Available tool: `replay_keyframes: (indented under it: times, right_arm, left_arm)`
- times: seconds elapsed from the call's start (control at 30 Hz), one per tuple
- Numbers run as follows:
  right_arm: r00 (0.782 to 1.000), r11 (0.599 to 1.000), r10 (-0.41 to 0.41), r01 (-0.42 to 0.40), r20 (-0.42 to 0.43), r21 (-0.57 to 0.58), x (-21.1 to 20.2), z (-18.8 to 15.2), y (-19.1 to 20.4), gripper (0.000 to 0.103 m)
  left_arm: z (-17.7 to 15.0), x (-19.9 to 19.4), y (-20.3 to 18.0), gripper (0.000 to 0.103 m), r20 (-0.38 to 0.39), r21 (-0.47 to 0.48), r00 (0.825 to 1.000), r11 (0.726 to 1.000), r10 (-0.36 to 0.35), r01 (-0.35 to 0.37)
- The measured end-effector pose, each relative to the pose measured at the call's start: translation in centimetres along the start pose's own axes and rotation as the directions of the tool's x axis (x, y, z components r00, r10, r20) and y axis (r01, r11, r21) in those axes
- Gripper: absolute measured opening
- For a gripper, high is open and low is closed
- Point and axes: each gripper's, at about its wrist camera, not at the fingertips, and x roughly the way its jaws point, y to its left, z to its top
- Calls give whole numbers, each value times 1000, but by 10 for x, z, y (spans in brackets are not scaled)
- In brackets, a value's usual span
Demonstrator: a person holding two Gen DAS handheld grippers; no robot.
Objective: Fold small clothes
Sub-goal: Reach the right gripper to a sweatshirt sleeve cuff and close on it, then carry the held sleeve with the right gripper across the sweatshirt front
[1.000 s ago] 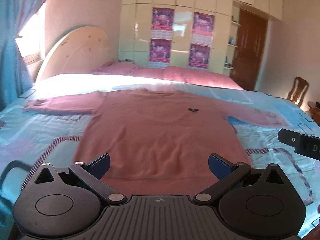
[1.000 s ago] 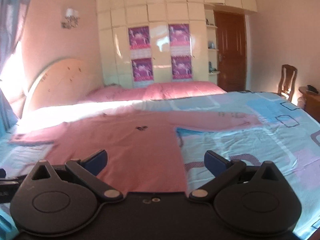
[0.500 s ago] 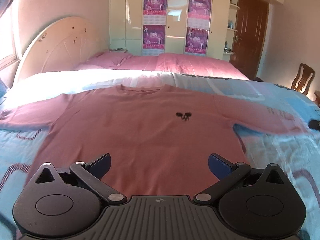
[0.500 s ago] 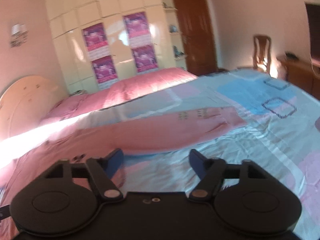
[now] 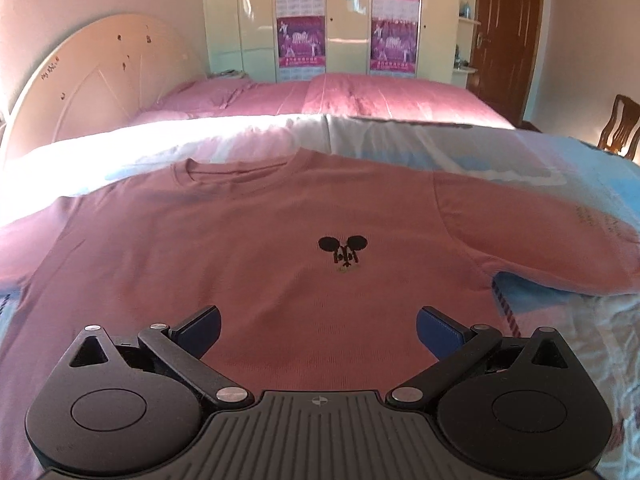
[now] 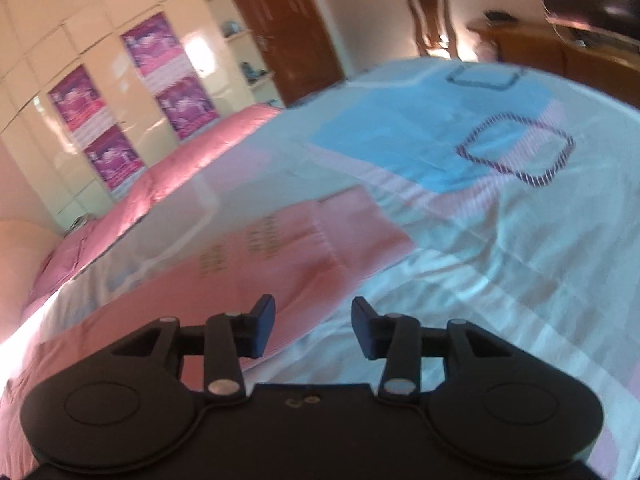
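**Pink sweatshirt flat on bed; both grippers empty**

The pink long-sleeved sweatshirt [image 5: 248, 256] lies spread, front up, on the patterned bedspread [image 6: 500, 240]. The left gripper [image 5: 318, 326] is wide apart over its lower body, holding nothing. The right gripper [image 6: 313, 328] is partly open over the sleeve [image 6: 280, 256] edge, empty. Judged soft, light and limp; best taken at cuff or hem. The chest emblem [image 5: 343, 252] and sleeve print are illegible.

1. The pink shirt [image 5: 248, 248] is soft, matt knit cloth.
2. Under the shirt, the bedsheet [image 6: 500, 240] is thin, creased cloth.
3. Beyond the shirt, the wardrobe [image 5: 344, 20] looks glossy.
4. The door [image 5: 508, 32] is dark wood.
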Motion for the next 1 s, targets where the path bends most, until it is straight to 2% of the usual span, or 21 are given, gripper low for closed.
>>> replay_keyframes:
  times: [0.13,0.27,0.3,0.33,0.37,0.43,0.53,0.57,0.6,0.63,0.7,0.77,0.87,1.0]
  right_arm:
    - [999,996,3,0,-36,89,28,-1,-22,42]
    - [998,983,63,-62,1,171,45,0,-37,38]
    - [998,981,70,-70,6,182,49,2,-39,35]
    - [997,979,74,-74,8,190,52,4,-40,14]
    - [997,980,82,-81,2,181,57,9,-40,9]
    - [997,994,82,-82,9,74,57,20,-26,9]
    - [984,986,116,-97,138,-134,35,38,2,9]
    - [980,976,101,-64,173,-209,35,40,10,9]
    - [988,968,38,0,148,-250,48,41,14,9]
    - [997,964,-26,46,78,-260,69,41,13,9]
    - [996,967,-85,73,-36,-246,99,37,12,9]
    - [996,961,-93,89,-1,-260,98,36,24,9]
    - [997,969,-67,71,25,-235,91,34,43,9]
    - [996,952,53,-27,78,-304,69,21,97,9]
  left_arm:
    - [0,16,0,103,-29,18,999,999,30,-29]
    - [1,26,5,103,-54,26,997,998,51,-49]
    - [3,28,7,103,-57,26,997,998,55,-53]
    - [4,29,8,103,-58,28,997,998,57,-56]
    - [6,30,10,103,-56,30,997,998,58,-56]
    - [12,30,14,103,-46,35,997,997,64,-62]
    - [21,31,28,103,-26,45,997,996,72,-71]
    - [22,32,33,103,-27,48,997,996,77,-76]
    - [22,34,40,103,-39,53,996,995,81,-79]
    - [23,38,46,103,-54,57,995,995,89,-86]
    - [23,42,59,103,-83,58,992,994,95,-90]
    - [21,43,75,103,-90,52,992,995,92,-88]
    - [19,48,100,103,-96,23,992,997,82,-80]
    - [20,57,130,103,-87,-18,995,998,52,-54]
